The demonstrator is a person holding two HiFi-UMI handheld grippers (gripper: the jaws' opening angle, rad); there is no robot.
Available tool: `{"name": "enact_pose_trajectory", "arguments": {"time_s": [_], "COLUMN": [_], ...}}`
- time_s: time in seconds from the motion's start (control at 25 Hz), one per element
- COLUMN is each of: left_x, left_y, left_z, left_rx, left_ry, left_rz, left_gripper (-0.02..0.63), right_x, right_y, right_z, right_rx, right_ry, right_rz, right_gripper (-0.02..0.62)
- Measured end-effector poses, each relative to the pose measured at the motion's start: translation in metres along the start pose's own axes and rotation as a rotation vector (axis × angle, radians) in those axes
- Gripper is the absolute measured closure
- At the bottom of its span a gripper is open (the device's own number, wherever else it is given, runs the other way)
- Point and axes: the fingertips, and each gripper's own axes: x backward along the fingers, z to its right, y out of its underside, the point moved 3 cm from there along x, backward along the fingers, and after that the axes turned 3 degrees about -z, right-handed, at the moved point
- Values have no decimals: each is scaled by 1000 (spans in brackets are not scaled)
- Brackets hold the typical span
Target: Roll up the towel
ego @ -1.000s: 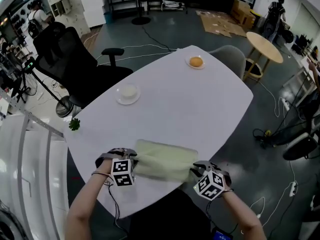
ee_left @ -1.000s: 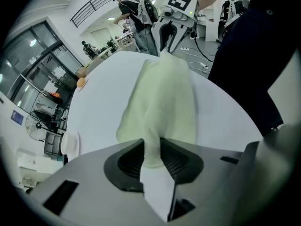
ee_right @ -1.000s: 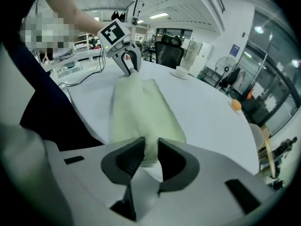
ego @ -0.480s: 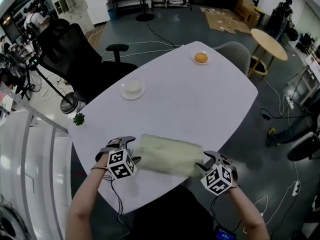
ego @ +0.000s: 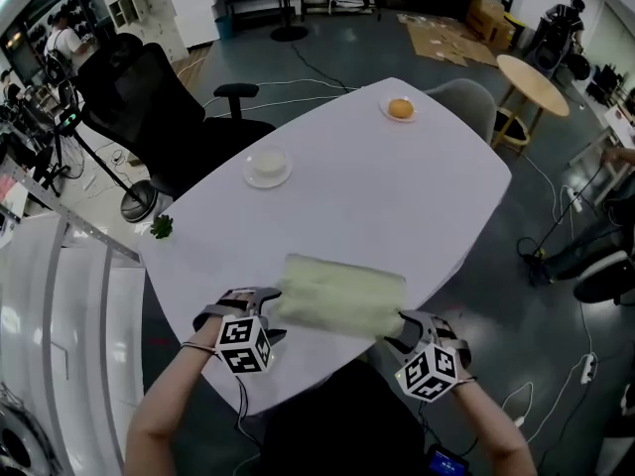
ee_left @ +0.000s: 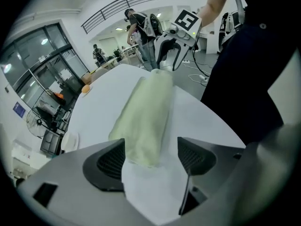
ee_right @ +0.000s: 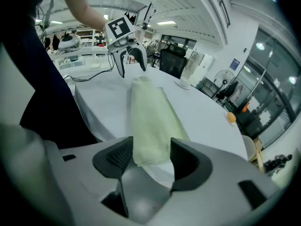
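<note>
The towel (ego: 342,294) lay as a long, part-rolled band in the lower middle of the head view, near the desk's (ego: 397,186) close edge. The left claw (ego: 264,310) and right claw (ego: 405,327), one at each end, had just been opening and gripped nothing, the towel's ends lying loose between their spread jaws. It looked like a release between turns; next, both should re-grip together and roll evenly.

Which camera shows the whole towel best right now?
Head view: the whole towel lies as a long bundle near the table's front edge. Each gripper view looks along it from one end, foreshortened, past open jaws that have just been opening and don't press it.
</note>
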Motion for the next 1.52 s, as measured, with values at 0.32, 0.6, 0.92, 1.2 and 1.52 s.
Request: {"name": "enact_pose_trajectory", "arguments": {"time_s": [0.32,0.6,0.92,1.2,1.52], "left_x": [-29,-49,-54,-35,-24], "left_y": [8,15,13,2,-12], "left_z": [22,6,-8,-23,-60], "left_rx": [-71,-96,-148,-136,-114], "left_ry": [28,-50,-56,-44,-77], "left_rz": [-52,-95,-133,-122,-109], "left_gripper": [236,408,516,537,537], "right_x": [-21,-39,-36,-16,-7], "right_y": [5,20,17,3,-11], "right_z": [-29,-32,-20,2,44], "right_rx": [66,122,167,125,-20], "right_ry": [-19,-9,13,-3,-40], "right_rz": [-40,-70,-79,-44,2], "right_gripper": [344,371,492,517,518]}}
